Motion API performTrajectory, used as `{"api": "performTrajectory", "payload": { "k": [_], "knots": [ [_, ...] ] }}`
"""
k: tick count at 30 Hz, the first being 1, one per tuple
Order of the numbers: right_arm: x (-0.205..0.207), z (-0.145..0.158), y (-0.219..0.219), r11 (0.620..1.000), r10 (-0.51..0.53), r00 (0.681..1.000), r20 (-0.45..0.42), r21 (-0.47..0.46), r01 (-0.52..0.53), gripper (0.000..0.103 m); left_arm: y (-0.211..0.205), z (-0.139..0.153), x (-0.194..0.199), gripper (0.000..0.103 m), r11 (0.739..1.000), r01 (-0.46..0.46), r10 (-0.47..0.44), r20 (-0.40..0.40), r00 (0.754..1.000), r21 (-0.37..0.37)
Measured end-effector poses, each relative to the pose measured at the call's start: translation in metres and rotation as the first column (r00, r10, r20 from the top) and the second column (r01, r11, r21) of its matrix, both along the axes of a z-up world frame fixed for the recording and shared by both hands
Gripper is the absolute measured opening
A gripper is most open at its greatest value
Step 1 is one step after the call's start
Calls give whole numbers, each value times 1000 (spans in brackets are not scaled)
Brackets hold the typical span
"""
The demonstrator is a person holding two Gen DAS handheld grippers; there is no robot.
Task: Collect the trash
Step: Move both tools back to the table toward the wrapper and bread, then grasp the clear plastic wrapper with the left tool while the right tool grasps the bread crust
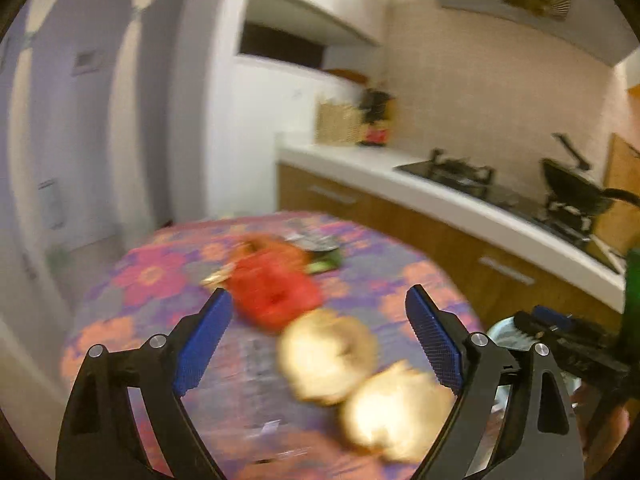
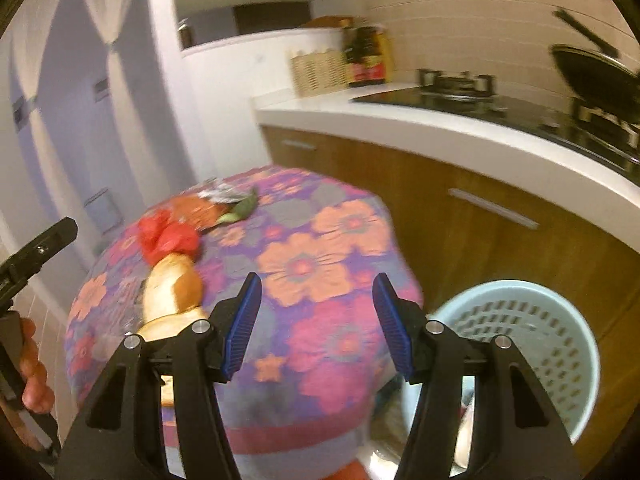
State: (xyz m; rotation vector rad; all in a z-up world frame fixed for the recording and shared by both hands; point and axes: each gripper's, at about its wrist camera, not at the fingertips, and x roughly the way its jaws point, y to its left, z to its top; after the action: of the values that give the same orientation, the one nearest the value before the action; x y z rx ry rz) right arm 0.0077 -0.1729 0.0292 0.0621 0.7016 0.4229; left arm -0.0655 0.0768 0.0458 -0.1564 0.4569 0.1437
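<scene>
The trash lies in a loose line on the table [image 2: 320,264]: two buns [image 1: 328,356], a red wrapper [image 1: 276,288] beyond them, and orange and green scraps [image 1: 316,256] farther back. The bin [image 2: 516,340] stands on the floor just beside the table, probably so pieces can be dropped straight in. The left gripper [image 1: 320,336] hangs over the buns, jaws spread wide, holding nothing. The right gripper [image 2: 316,320] is likewise wide open and empty above the table.

2 buns [image 1: 328,356], 1 red bag [image 1: 276,292], 1 basket [image 2: 516,360].
</scene>
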Motion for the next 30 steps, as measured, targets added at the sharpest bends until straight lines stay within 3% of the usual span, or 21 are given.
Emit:
{"api": "performTrajectory", "payload": {
  "k": [3, 8, 12, 14, 19, 23, 26, 30],
  "knots": [
    [1, -9, 29, 998, 64, 997, -37, -4, -64, 54, 29, -17, -6, 90, 998, -55, 54, -52, 997, -16],
    [-6, -31, 61, 991, 137, 984, -114, 17, -136, 56, 68, -57, -7, 91, 989, -80, 61, -147, 987, -126],
    [-8, -52, 74, 987, 158, 970, -183, 42, -153, 61, 80, -92, 6, 91, 961, -6, -64, -242, 968, -278],
    [-9, -59, 77, 987, 160, 965, -208, 41, -155, 62, 80, -105, 14, 91, 951, -20, -75, -293, 953, -310],
    [-5, -70, 79, 987, 163, 953, -254, 47, -156, 63, 61, -107, 22, 89, 977, -10, -62, -330, 942, -213],
    [-8, -70, 84, 985, 172, 954, -246, 39, -167, 63, 47, -111, 26, 80, 996, -22, -12, -355, 935, -92],
    [-10, -71, 87, 984, 176, 954, -241, 29, -174, 62, 42, -112, 25, 75, 999, -15, -2, -367, 930, -46],
    [-14, -71, 90, 983, 182, 953, -243, 40, -178, 62, 37, -112, 23, 79, 1000, 5, -12, -376, 926, -21]
  ]
}}
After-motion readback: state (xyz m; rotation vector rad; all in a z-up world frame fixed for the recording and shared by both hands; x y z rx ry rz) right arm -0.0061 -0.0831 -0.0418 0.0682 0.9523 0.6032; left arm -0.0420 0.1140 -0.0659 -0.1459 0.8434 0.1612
